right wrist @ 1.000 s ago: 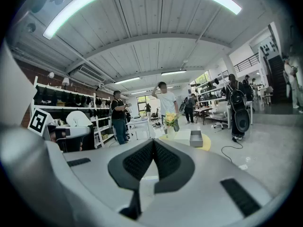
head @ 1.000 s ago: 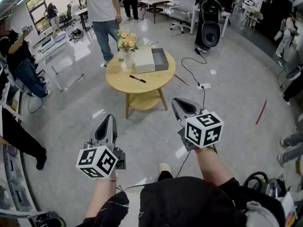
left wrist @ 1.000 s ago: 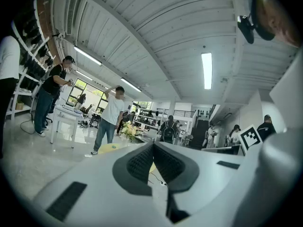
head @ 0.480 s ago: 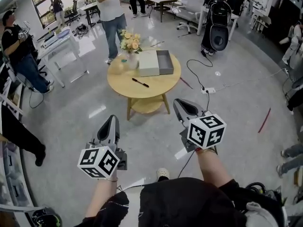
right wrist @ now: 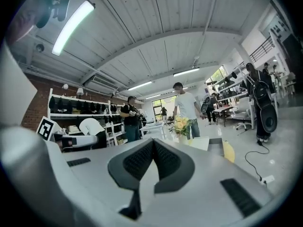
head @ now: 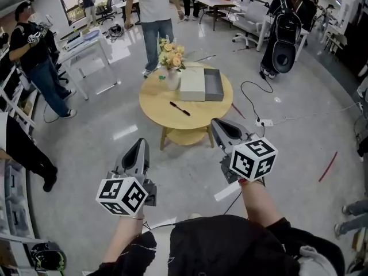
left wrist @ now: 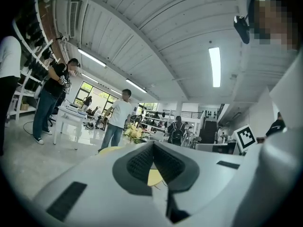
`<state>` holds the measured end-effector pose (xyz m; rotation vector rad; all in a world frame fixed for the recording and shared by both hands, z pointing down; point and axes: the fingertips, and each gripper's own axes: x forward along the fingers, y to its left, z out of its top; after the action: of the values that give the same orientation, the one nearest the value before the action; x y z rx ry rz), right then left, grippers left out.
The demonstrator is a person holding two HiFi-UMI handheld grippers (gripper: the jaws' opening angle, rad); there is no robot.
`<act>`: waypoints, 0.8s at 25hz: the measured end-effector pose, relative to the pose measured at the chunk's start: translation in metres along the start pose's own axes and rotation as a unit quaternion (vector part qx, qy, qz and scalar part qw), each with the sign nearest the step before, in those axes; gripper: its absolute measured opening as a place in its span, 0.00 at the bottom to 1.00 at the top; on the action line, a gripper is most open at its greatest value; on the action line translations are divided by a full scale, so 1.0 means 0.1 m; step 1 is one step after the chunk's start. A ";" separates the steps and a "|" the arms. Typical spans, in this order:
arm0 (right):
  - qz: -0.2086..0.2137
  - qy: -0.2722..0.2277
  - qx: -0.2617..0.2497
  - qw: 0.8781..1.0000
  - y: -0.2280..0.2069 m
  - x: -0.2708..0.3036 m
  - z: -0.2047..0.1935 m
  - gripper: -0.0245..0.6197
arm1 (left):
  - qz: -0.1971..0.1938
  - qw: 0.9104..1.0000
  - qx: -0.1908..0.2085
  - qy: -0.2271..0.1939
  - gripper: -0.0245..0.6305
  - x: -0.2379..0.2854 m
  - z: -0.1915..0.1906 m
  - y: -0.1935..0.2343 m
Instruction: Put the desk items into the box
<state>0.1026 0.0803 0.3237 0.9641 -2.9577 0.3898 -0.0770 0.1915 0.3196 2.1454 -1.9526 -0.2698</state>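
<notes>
On table [head: 161, 115], only head view shows pen [head: 180, 108]; L hand-held gripper [head: 141, 143], R hand-held gripper [head: 217, 123] both closed.

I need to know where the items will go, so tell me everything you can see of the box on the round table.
The box is shallow, rectangular and grey, open at the top, its inside apparently empty. It sits flat on the far side of the round wooden table. A pale cream slab, perhaps its lid, lies flat against its left side. Nothing else seems to touch it.
</notes>
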 end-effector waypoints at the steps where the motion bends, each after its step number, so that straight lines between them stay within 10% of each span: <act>1: -0.001 0.005 -0.002 1.000 -0.02 0.04 -0.02 0.05 | 0.004 1.000 0.000 0.002 0.05 0.01 -0.02 0.01; 20: -0.006 0.056 0.027 0.998 -0.12 0.17 -0.36 0.05 | 0.008 1.000 0.002 0.009 0.05 0.06 -0.10 -0.02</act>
<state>0.0933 0.0695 0.3625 0.9317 -2.8531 0.5089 -0.0715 0.1858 0.3286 2.1271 -1.9604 -0.2416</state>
